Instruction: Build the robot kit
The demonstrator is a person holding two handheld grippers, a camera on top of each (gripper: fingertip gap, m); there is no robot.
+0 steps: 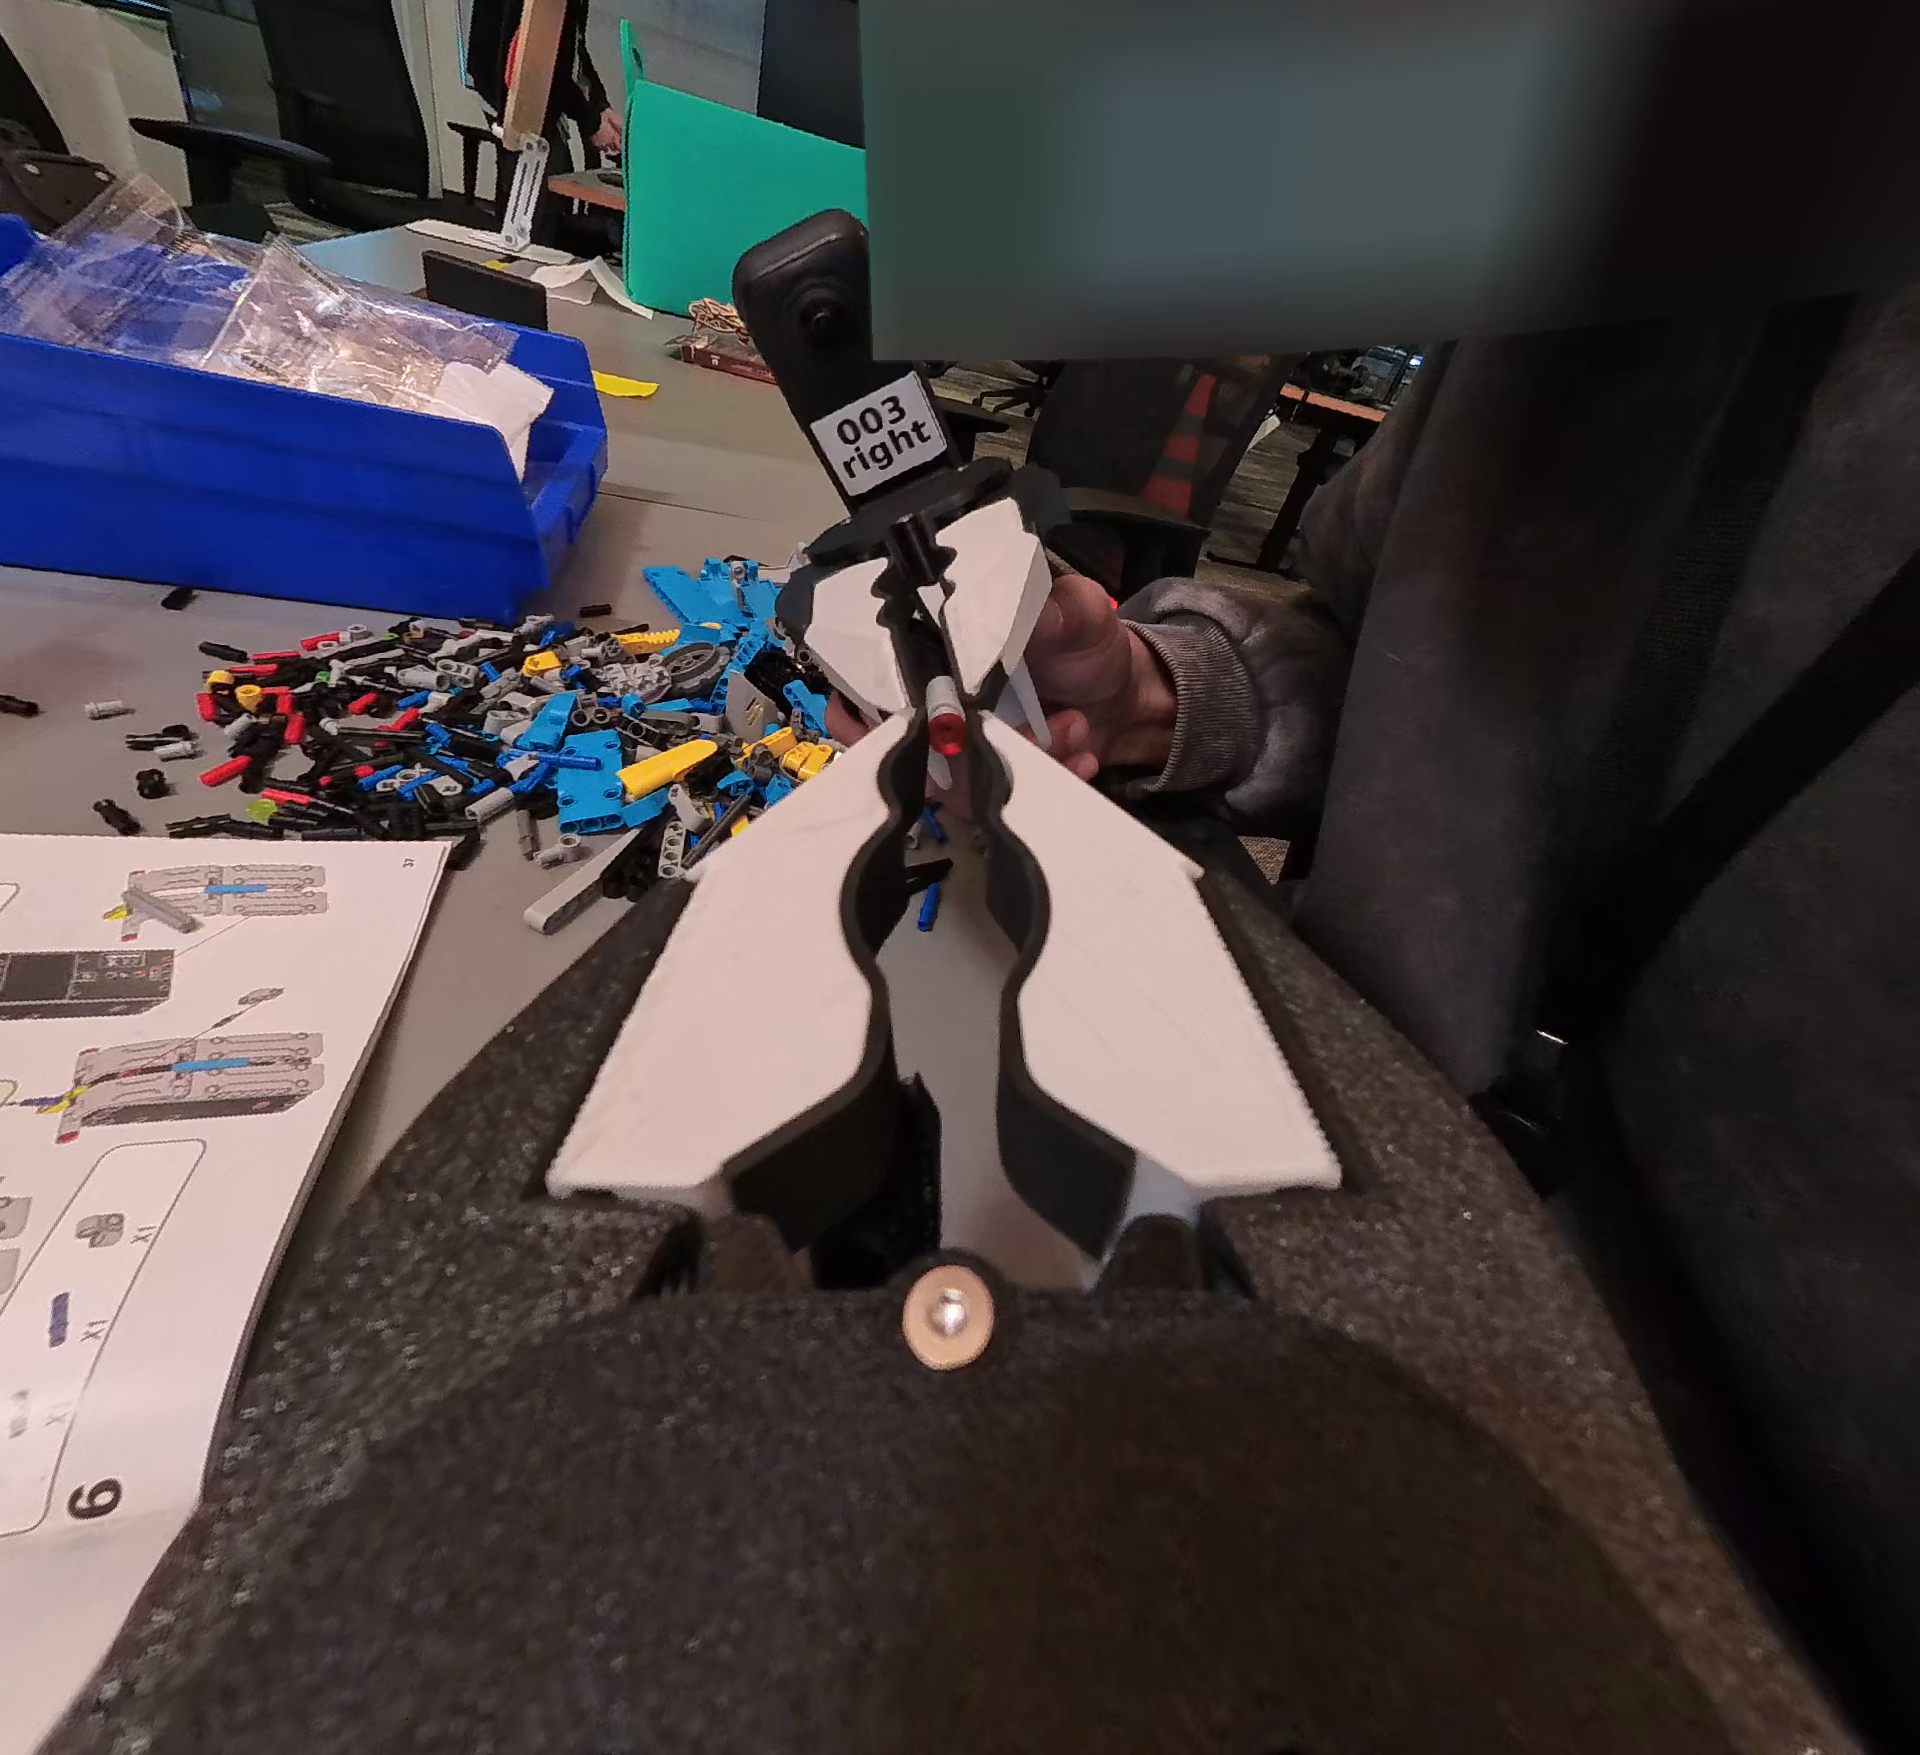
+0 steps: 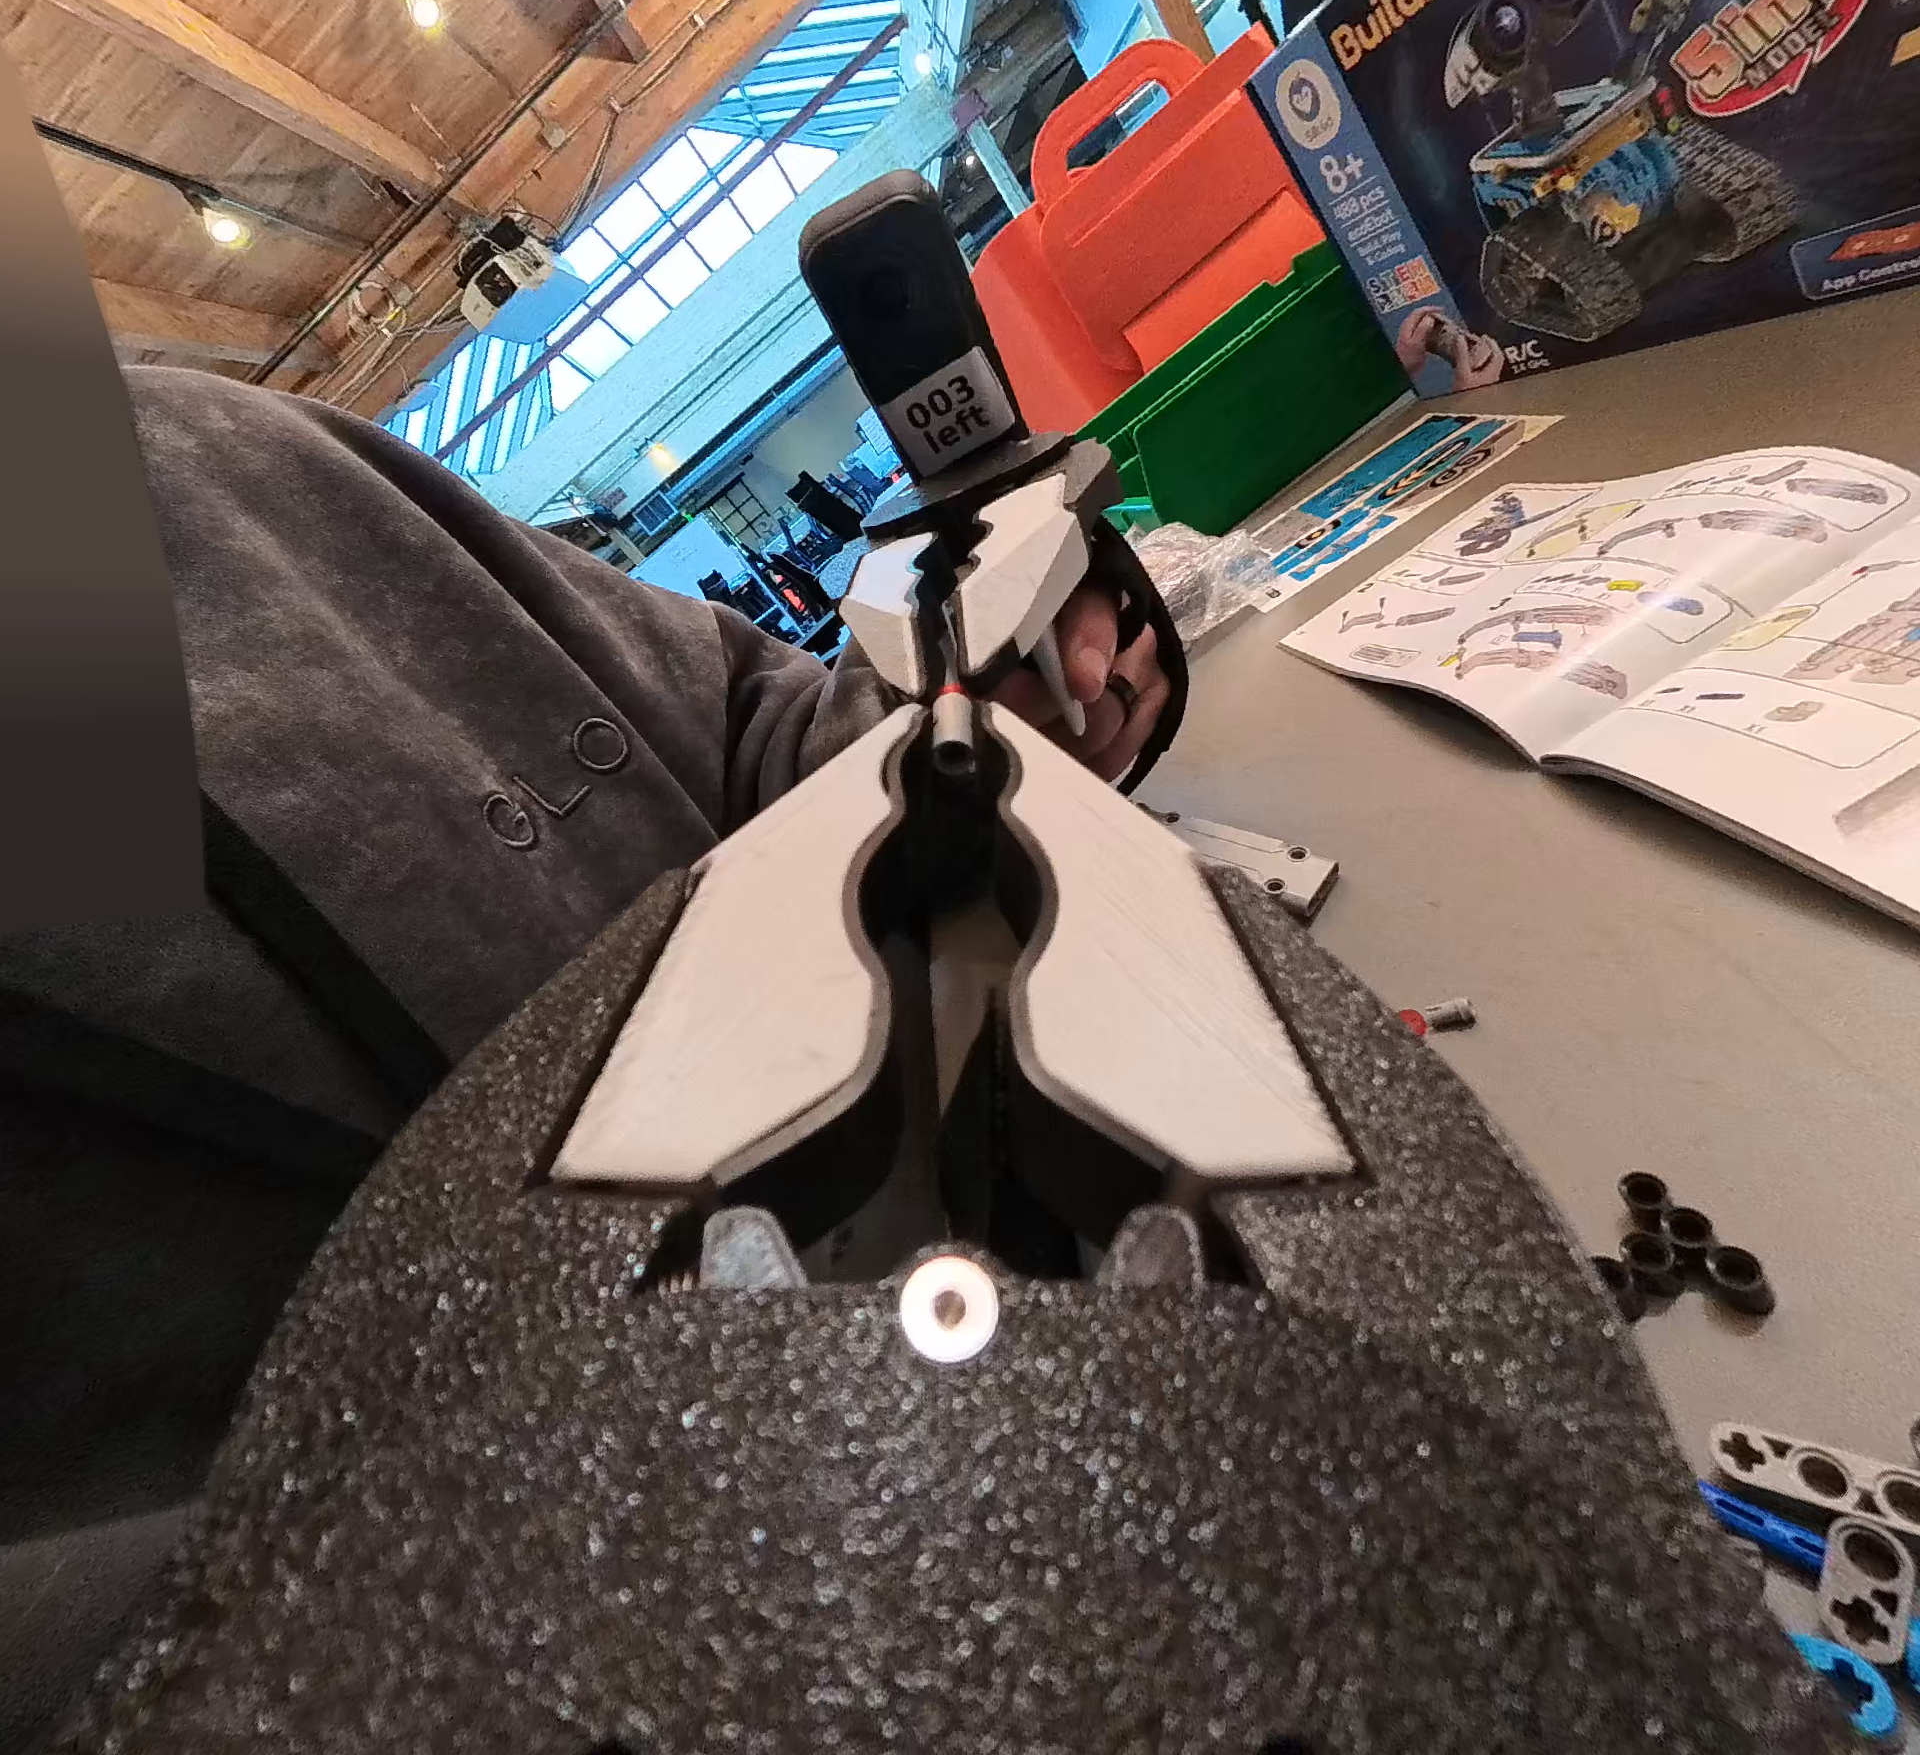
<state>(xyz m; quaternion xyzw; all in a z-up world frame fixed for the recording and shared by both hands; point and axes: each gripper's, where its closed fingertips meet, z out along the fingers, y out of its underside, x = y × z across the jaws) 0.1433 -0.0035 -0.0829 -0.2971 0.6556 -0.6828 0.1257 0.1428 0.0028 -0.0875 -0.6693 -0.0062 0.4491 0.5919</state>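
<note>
Now both my grippers meet tip to tip on one small peg.
Left gripper (image 1: 943, 741) pinches its red end, right gripper (image 2: 954, 741) its grey end (image 2: 952, 735); loose bricks (image 1: 499, 729), blue bin (image 1: 312, 479) and booklet (image 2: 1621, 635) lie around.

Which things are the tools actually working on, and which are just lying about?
In hand: grey-and-red pin, pinched from either end by left tool and right tool.
Lying about: loose parts pile, open instruction booklet, blue bin, kit box, black connector piece, grey beam.
</note>
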